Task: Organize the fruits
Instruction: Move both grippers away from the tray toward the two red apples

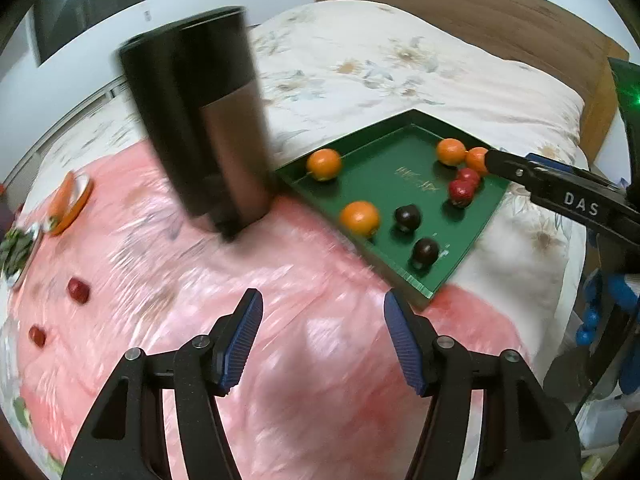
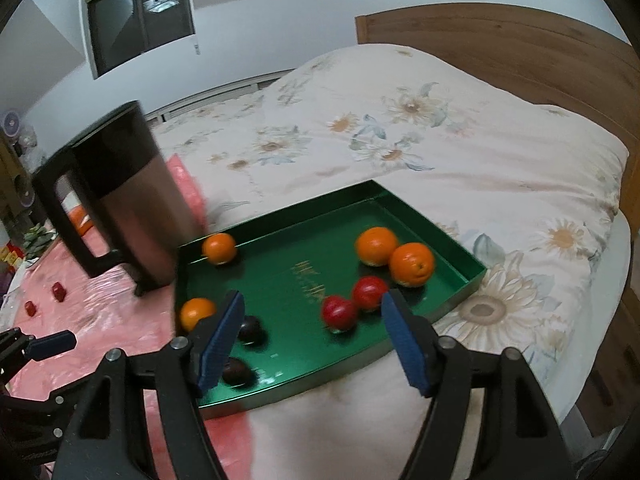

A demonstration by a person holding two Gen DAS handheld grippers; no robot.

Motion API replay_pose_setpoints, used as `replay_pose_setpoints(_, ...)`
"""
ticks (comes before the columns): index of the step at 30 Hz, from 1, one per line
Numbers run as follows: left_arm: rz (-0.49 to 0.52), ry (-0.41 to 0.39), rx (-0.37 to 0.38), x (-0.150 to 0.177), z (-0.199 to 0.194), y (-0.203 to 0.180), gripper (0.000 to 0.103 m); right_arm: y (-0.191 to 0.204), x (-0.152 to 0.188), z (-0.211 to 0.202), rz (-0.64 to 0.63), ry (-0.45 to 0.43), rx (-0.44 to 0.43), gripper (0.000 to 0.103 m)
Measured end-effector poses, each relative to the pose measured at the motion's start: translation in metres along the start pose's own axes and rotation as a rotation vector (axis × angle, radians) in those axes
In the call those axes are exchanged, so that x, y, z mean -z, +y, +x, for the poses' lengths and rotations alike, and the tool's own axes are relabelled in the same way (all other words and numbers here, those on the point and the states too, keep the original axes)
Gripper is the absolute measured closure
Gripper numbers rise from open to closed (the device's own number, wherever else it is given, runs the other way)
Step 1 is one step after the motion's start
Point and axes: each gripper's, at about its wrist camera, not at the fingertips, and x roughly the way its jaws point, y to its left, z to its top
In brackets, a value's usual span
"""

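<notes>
The left wrist view showed more of the pink sheet (image 1: 168, 280), with two small red fruits (image 1: 78, 290) on it far left of the tray (image 1: 384, 184), and an orange plate (image 1: 70, 204) beyond them. The right wrist view showed the jug (image 2: 124, 200) with its handle, which the left view hid, and a dark window (image 2: 140, 12) on the wall behind.

The green tray lay on the bed, partly on the sheet and partly on the flowered quilt (image 1: 360, 64). In it there were four oranges (image 2: 376, 246), two red fruits (image 2: 370, 293) and two dark fruits (image 2: 250, 330). Two oranges touched each other near the tray's far right corner, and the two red fruits lay just beside them. One orange (image 2: 219, 248) sat at the far left corner, near the jug. Another orange (image 2: 196, 313) was at the left wall of the tray, with the dark fruits just beside it toward the near edge.

The jug stood on the sheet just left of the tray, and in the right view it covered the tray's far left corner. The left gripper (image 1: 323, 340) was above the sheet, near the tray's near corner, with jaws apart and nothing between them. The right gripper (image 2: 312, 340) was over the near part of the tray, also open and empty; its left finger (image 2: 218, 340) hid part of the dark fruits.
</notes>
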Motion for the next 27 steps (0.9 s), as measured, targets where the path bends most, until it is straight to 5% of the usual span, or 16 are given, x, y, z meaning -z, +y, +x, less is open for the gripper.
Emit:
replay_pose_setpoints(17,-0.142,-0.057,-0.145,0.070,-0.062,0.087,0.046,0.111,0.026,-0.038,-0.116,0.019,-0.110,0.000)
replay_pose_setpoints(27,-0.250,-0.057,-0.165,0.101,-0.076,0.137,0.046,0.171,0.036,-0.044,-0.184,0.032,-0.160,0.000)
